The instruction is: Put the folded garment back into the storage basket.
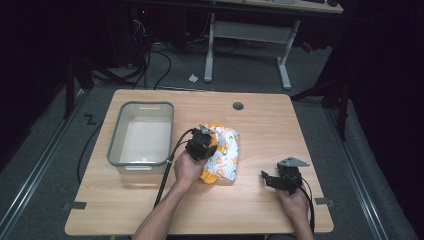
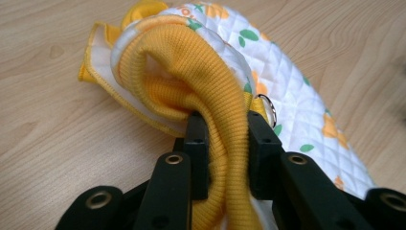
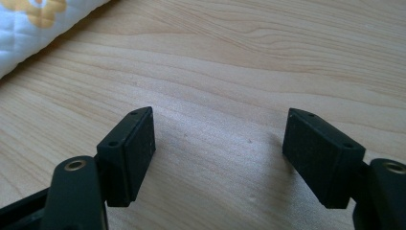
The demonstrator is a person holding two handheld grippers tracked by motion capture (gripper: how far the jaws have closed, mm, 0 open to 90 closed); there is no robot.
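The soft, light quilted garment (image 2: 287,91) will sag, so the left hand-held gripper (image 2: 224,139) pinches its thick ribbed cuff (image 2: 191,62), while the right hand-held gripper (image 3: 218,153) waits spread above the tabletop (image 3: 239,72).

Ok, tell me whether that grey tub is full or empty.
Empty: the grey tub shows only its bare pale floor; the garment lies outside on the table.

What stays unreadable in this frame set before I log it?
- Quilted garment: high view too small to tell its type; left gripper covers part.
- Garment's lower end: left gripper view, behind the jaws clamped on its yellow ribbed cuff.
- Grey bin: near inner wall hidden by its rim.
- Right gripper: open, over the bare table.
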